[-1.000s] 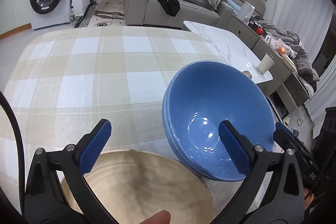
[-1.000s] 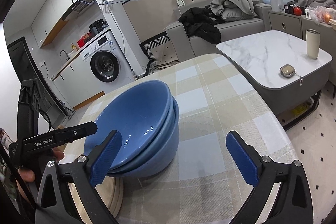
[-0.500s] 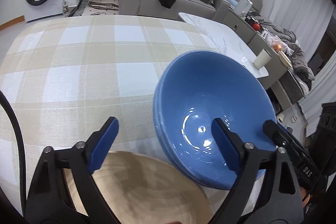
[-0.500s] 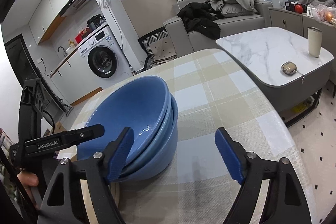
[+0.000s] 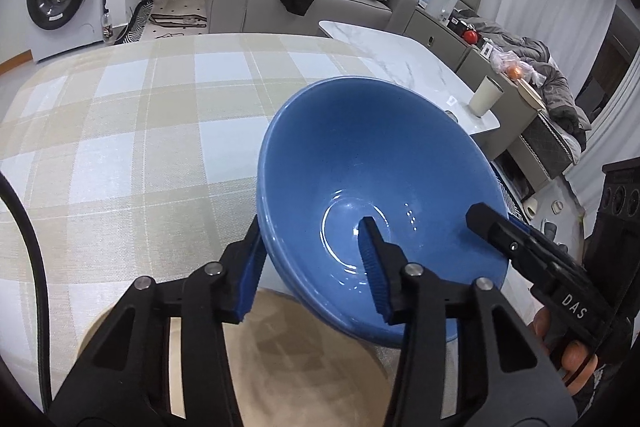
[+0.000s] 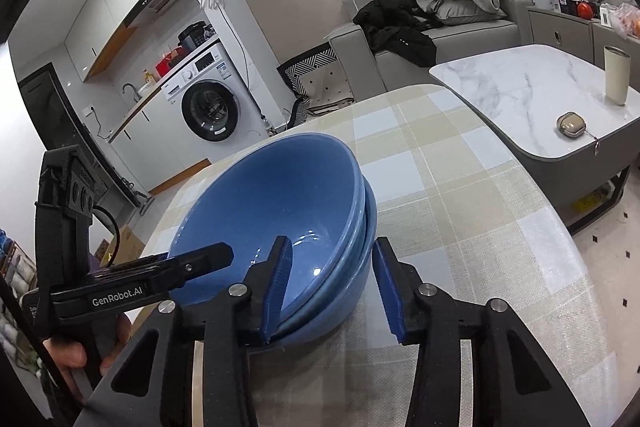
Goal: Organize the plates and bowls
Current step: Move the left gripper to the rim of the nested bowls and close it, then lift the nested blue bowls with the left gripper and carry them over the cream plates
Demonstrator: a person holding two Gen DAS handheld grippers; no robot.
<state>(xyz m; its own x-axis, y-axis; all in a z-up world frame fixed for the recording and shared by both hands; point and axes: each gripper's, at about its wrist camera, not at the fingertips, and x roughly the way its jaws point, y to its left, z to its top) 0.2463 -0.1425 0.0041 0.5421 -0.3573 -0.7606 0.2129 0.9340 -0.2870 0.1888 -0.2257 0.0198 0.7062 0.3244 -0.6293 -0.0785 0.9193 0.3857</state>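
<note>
Both my grippers have narrowed and pushed in since a moment ago, when they stood wide open short of the bowls. Now my left gripper [image 5: 312, 267] straddles the near-left rim of the stacked blue bowls [image 5: 376, 179]: one finger sits outside the wall, the other inside the top bowl's basin. My right gripper [image 6: 332, 287] does the same on the opposite, right-hand rim, inner finger in the basin, outer finger just beside the outer wall with a sliver of gap showing. Neither pair looks fully clenched yet; the left seems to touch the rim, but I cannot tell if it is pinching. The stack sits tilted on the checked table [image 5: 132, 131], its near edge resting over the tan wooden plate [image 5: 288, 367] below my left fingers. Everything turns on the rim lying between each pair of fingers, so closing both should grip the stack evenly from two sides.
</note>
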